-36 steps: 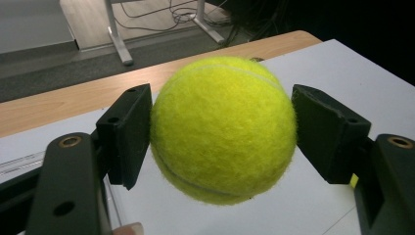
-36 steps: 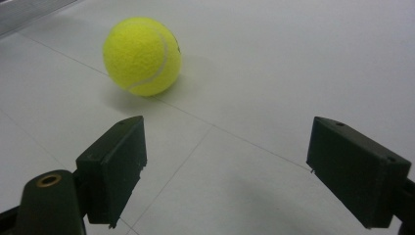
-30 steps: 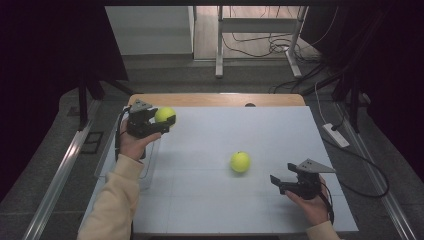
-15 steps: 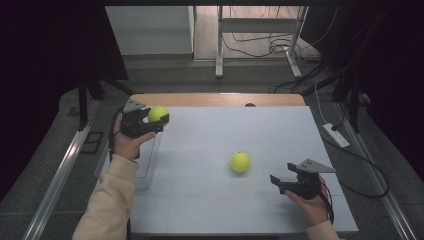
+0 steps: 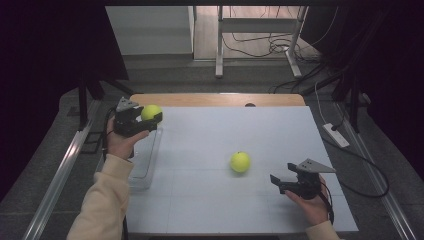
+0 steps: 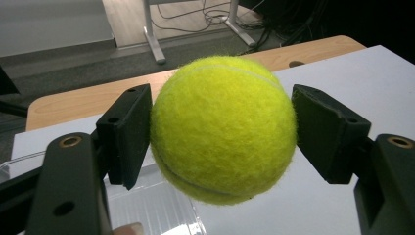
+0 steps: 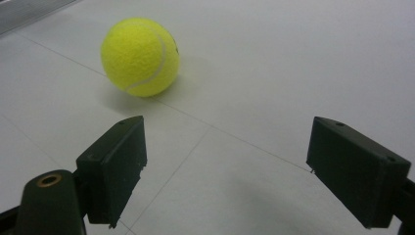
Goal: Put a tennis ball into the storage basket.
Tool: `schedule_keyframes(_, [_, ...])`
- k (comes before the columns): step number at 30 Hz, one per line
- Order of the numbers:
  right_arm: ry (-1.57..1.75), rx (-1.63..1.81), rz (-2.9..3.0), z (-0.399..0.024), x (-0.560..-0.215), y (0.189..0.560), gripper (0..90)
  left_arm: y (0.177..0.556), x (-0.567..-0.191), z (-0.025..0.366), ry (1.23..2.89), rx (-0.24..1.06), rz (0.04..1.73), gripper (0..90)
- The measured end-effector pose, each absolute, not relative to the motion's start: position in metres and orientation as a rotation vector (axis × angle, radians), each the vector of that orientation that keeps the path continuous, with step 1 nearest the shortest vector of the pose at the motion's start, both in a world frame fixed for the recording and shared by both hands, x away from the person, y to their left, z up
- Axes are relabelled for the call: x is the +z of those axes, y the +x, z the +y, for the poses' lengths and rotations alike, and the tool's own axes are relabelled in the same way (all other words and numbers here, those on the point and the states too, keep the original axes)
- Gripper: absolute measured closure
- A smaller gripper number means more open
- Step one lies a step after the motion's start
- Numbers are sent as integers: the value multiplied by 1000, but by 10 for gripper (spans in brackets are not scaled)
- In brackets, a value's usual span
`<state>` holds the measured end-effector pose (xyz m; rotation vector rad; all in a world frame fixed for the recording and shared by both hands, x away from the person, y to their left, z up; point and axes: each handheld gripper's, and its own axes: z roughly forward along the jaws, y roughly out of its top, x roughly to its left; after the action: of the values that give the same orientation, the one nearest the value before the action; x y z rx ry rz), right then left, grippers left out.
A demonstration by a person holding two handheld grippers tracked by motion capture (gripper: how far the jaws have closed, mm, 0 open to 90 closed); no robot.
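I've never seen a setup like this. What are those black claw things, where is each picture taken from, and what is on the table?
There is no robot here: a person holds a two-jaw tool in each hand. One picture looks down from above the white table. The other two come from small cameras riding on each tool, looking along its jaws. The left gripper is shut on a tennis ball, held above a clear plastic tray at the table's left edge. The right gripper is open, holding nothing. A second tennis ball lies on the table ahead of it.
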<state>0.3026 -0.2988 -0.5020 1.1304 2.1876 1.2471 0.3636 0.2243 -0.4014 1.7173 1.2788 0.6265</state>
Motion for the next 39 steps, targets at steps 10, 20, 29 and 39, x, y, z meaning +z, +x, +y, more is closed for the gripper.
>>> schedule_keyframes(10, [1131,1250,2185,-299,-502,303,149,367,-402,233,1714,649,1318,277])
schedule_keyframes(20, [1130,1250,2184,-299,-502,303,149,372,-405,243,1712,658,1351,277])
schedule_keyframes(29, [1127,1248,2186,-299,-502,302,149,376,-409,255,1706,672,1395,277])
schedule_keyframes(39, [1129,1244,2187,-299,-502,303,149,381,-416,271,1702,682,1457,277])
